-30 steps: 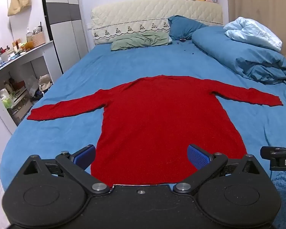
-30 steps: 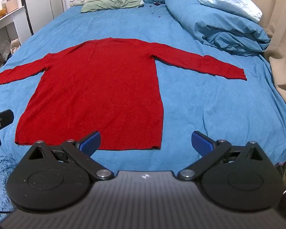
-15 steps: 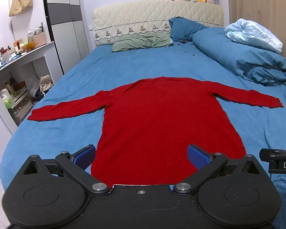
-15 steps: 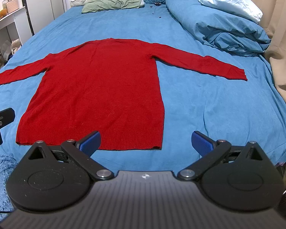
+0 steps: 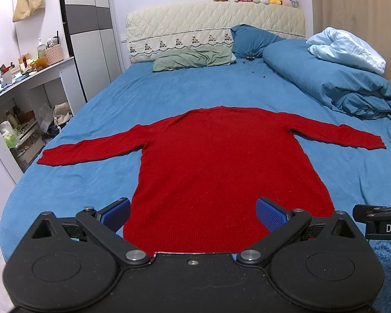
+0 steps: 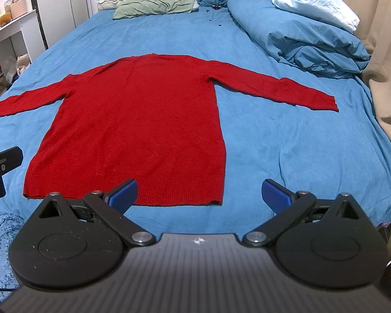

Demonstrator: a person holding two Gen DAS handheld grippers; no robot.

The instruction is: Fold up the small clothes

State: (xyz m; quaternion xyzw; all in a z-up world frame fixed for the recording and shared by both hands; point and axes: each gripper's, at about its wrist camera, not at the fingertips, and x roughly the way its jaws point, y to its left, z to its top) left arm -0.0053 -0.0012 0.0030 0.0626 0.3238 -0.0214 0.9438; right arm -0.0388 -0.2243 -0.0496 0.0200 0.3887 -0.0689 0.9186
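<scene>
A red long-sleeved sweater (image 5: pixel 221 161) lies flat on the blue bed (image 5: pixel 190 91), hem toward me, both sleeves spread out sideways. It also shows in the right wrist view (image 6: pixel 140 120). My left gripper (image 5: pixel 194 212) is open and empty, held above the hem's middle. My right gripper (image 6: pixel 199 194) is open and empty, held near the hem's right corner (image 6: pixel 217 200). Neither touches the sweater.
A rolled blue duvet (image 5: pixel 331 83) with a pale blue blanket (image 5: pixel 346 49) lies at the bed's right. A green pillow (image 5: pixel 193 57) and a blue pillow (image 5: pixel 252 40) sit by the headboard. A cluttered white shelf unit (image 5: pixel 20 99) stands left. A beige curtain (image 6: pixel 385 52) hangs right.
Both grippers have tilted up slightly, so the sweater sits a little lower in both views. Both stay open. The sweater has not moved.
</scene>
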